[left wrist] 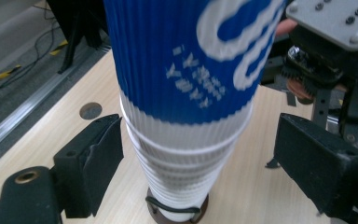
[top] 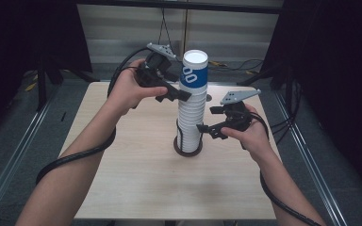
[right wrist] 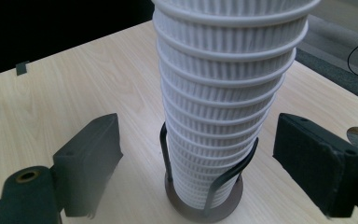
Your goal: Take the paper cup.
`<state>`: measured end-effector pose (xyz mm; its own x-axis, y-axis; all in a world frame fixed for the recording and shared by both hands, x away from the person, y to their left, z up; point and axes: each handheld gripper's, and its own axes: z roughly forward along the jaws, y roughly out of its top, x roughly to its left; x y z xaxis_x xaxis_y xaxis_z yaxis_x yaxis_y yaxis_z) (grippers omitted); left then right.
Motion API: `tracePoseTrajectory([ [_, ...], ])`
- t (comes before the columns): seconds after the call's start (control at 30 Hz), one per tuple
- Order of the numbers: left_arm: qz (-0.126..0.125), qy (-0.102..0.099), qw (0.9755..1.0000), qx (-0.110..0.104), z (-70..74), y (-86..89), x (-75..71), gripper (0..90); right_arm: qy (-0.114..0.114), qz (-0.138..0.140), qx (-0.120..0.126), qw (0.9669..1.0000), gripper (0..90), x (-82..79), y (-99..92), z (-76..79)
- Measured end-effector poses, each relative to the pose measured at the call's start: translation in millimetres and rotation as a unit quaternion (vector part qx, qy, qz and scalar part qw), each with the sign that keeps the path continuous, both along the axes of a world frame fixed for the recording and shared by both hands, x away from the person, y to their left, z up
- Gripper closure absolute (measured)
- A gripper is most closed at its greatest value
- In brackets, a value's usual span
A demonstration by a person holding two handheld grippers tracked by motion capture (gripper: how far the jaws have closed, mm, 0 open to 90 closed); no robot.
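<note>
Two grippers flank a tall stack of ribbed paper cups (top: 191, 110) seated in a round wire holder (top: 187, 147) at the centre of the bench (top: 136, 188): the right gripper (top: 206, 130) waits at 3 o'clock, fingers open around the lower cups without touching. Farther back, at 10 o'clock, the left gripper (top: 181, 95) spreads its fingers beside the blue-printed top cup (top: 194, 70), gripping nothing. That cup sits nested on the stack, so lifting it off looks still to do.
</note>
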<state>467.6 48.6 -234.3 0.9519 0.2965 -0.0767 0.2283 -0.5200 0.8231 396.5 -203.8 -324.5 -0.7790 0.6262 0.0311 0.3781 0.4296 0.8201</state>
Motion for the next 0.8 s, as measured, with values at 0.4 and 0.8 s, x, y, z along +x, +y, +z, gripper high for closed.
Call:
tracePoseTrajectory([
  [0.4,0.01,-0.002,0.9994,-0.032,-3.9,-12.0,8.6,14.9,-0.017,-0.012,0.009,0.9998,13.9,8.7,1.7,11.0],
  [0.8,0.018,-0.007,0.9982,-0.056,-6.8,-18.0,11.3,17.1,-0.035,-0.018,0.037,0.9985,13.4,21.0,14.3,27.1],
])
